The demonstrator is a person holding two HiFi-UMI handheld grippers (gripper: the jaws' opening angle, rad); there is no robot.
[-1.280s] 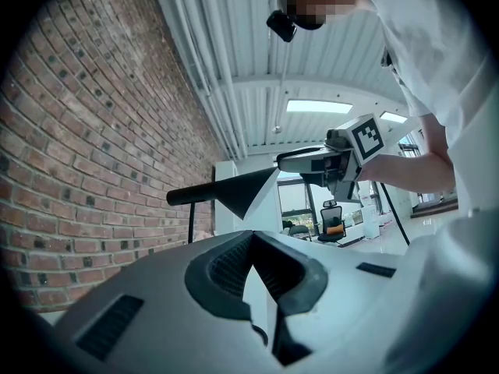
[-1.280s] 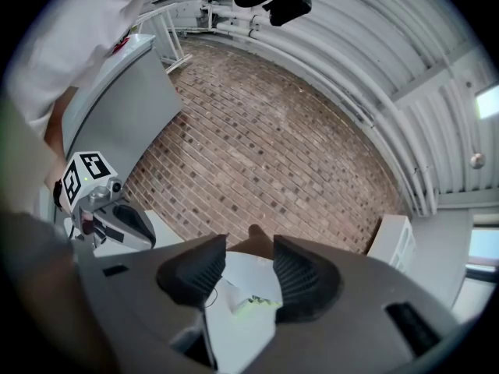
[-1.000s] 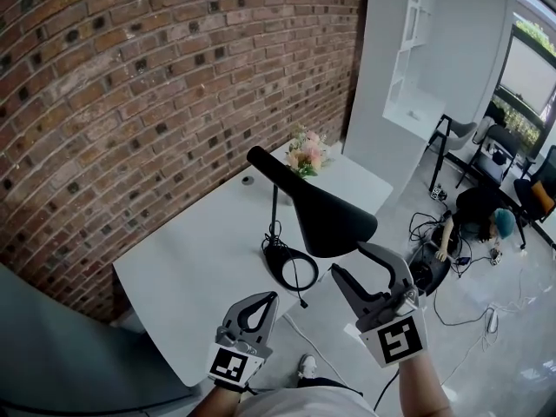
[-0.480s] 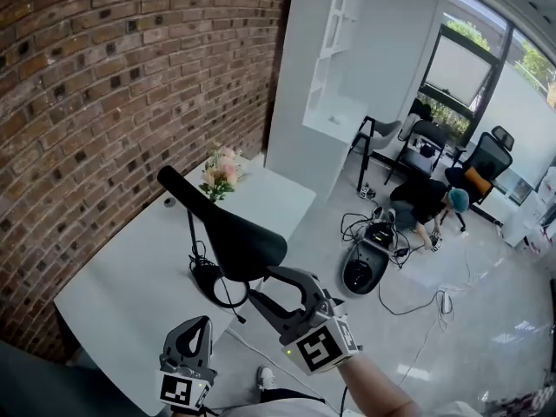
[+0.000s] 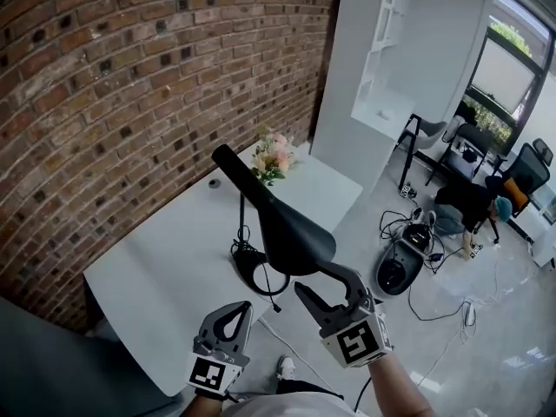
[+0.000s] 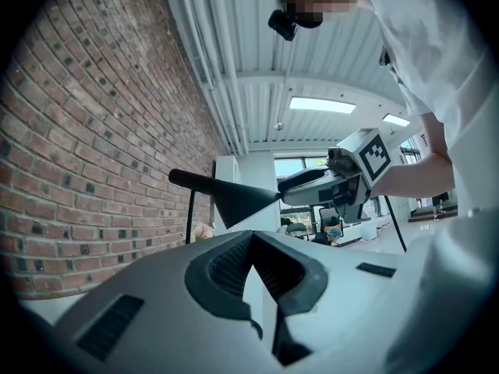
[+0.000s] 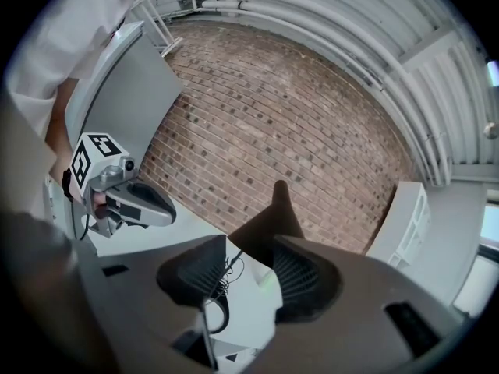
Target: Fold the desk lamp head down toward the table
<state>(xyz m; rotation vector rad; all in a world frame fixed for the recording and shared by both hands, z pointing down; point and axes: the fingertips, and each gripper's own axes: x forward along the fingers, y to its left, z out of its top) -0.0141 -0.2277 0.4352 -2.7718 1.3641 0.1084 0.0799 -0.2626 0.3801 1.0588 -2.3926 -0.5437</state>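
Observation:
A black desk lamp stands on the white table [image 5: 165, 268], with a ring base [image 5: 254, 270], a thin upright stem [image 5: 241, 220] and a long cone head [image 5: 282, 228] that slopes down toward me. My right gripper [image 5: 323, 282] is open just below the head's wide end; contact cannot be told. In the right gripper view the lamp head [image 7: 269, 223] shows beyond the parted right gripper [image 7: 249, 262]. My left gripper [image 5: 239, 309] hangs lower at the table's near edge, shut and empty. The left gripper view shows the lamp head [image 6: 234, 197] and my right gripper [image 6: 292, 190].
A brick wall [image 5: 130, 102] runs along the table's far side. A vase of pink flowers [image 5: 272, 156] and a small puck [image 5: 214, 182] sit at the far end. A white shelf unit [image 5: 382, 59], floor cables, a round black device [image 5: 398, 274] and a crouching person [image 5: 465, 208] are to the right.
My right gripper has risen from below and right of the lamp head to just under its wide end. The head camera swung. My left gripper stayed low and shut.

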